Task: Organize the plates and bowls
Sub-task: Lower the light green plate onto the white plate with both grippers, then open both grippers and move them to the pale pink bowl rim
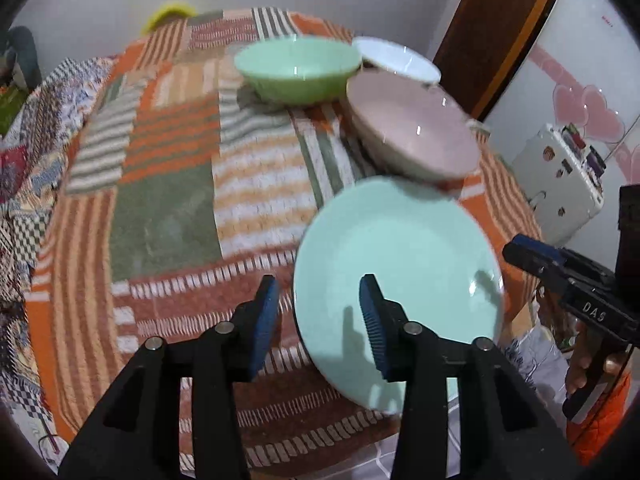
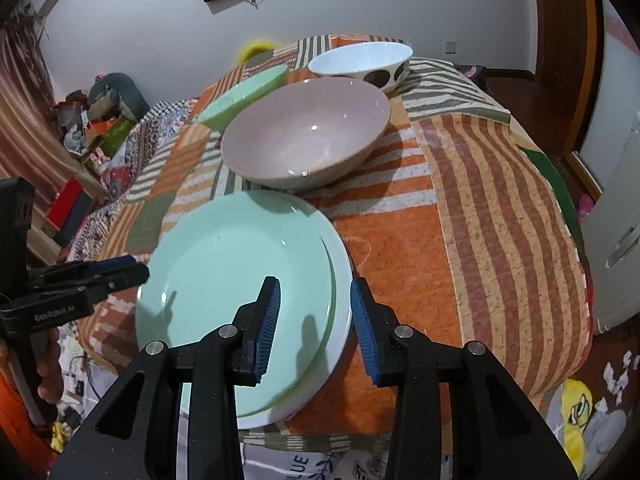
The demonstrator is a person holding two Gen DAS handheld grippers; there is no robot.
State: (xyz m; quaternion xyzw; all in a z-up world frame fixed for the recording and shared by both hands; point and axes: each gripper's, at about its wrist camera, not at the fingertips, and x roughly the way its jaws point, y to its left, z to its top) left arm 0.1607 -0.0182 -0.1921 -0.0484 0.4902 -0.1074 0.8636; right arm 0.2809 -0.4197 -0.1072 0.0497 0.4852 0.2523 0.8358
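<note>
A mint green plate [image 2: 236,264] lies on top of a white plate [image 2: 340,320] near the table's front edge; it also shows in the left wrist view [image 1: 400,256]. Behind it stand a pink bowl [image 2: 308,136] [image 1: 416,128], a green bowl [image 1: 296,68] [image 2: 244,92] and a white bowl with dark spots [image 2: 364,62] [image 1: 396,60]. My left gripper [image 1: 318,324] is open over the plate's left rim. My right gripper [image 2: 314,324] is open, its jaws either side of the plates' right rim. Each gripper shows in the other's view, left [image 2: 92,276], right [image 1: 560,264].
The table wears a striped orange, green and white patchwork cloth [image 2: 480,208] [image 1: 168,184]. A white fridge [image 1: 560,184] and a brown door [image 1: 500,32] stand to the right. Clutter and boxes [image 2: 92,120] lie to the left.
</note>
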